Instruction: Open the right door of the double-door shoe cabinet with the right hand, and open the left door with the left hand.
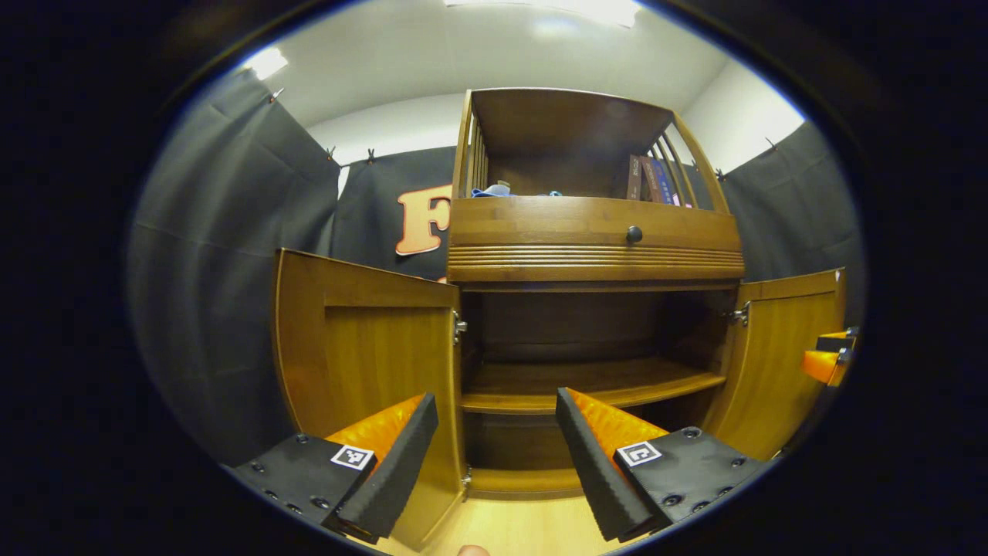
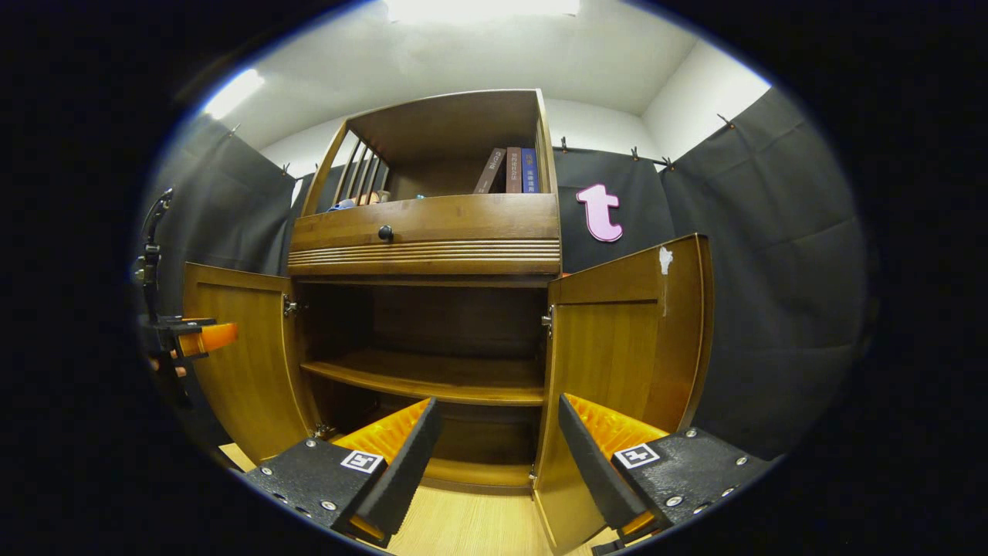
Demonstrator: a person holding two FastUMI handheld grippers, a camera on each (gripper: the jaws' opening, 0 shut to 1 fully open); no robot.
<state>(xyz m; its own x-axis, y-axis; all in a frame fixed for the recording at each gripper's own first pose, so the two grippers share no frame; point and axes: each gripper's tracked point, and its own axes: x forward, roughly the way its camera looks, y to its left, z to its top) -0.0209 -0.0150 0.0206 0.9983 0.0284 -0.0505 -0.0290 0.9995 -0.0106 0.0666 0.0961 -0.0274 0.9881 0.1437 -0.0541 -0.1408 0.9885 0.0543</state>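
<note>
Both doors, the left door (image 1: 363,347) and right door (image 2: 625,340), stand swung wide off the shoe cabinet (image 2: 432,232), stiff hinged panels best taken by their free edges, while left gripper (image 1: 494,455) and right gripper (image 2: 498,455) hold jaws spread, gripping nothing.

The tall brown wooden shoe cabinet (image 1: 594,247) stands upright on a pale wood floor, with both lower doors swung wide. Its left door, a flat honey-coloured wooden panel with a recessed inner face (image 1: 370,363), hangs on metal hinges and angles outward from the frame. The right door, a matching wooden panel (image 2: 625,340), also stands open on its hinge side, with a small white mark near its top corner, perhaps chipped finish. Between them the dark interior shows one curved wooden shelf (image 2: 424,378) across the middle. Above the doors runs a ribbed drawer front with a round black knob (image 1: 634,234).
</note>
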